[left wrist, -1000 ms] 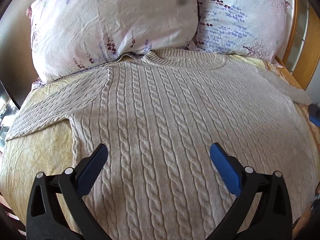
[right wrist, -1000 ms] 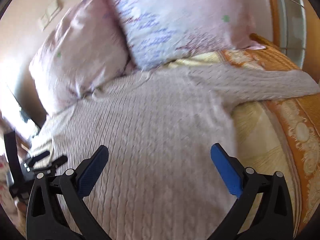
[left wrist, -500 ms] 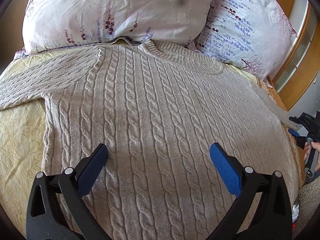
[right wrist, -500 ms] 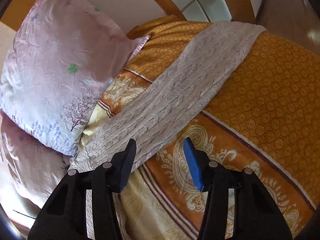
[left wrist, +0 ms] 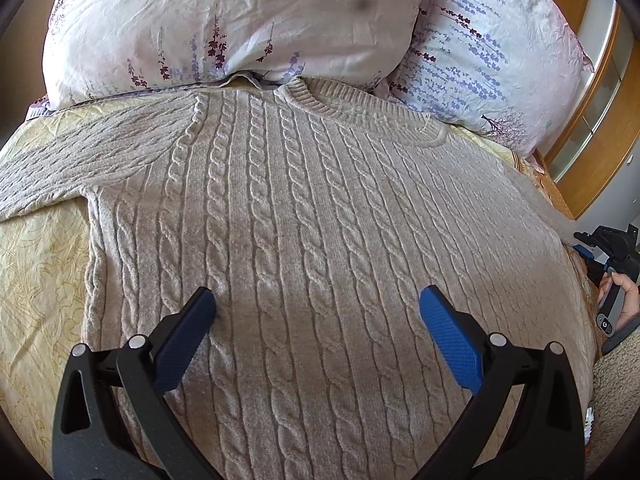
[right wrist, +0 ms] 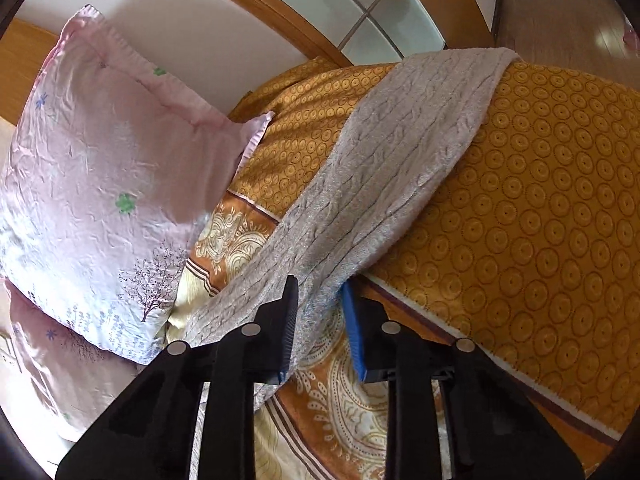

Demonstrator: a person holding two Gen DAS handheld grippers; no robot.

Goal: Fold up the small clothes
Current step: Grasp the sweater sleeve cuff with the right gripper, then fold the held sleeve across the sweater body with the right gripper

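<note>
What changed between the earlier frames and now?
The right tool swung from over the sweater's body to its right sleeve at the bed's edge; its jaws have just been closing, and the sleeve's edge now sits pinched between them. The left tool stayed open above the sweater, which lies flat below the pillows.

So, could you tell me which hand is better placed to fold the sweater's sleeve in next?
Right. Its tongs have just been closing on the sleeve. The left tongs hang open over the sweater's middle, gripping nothing.
</note>
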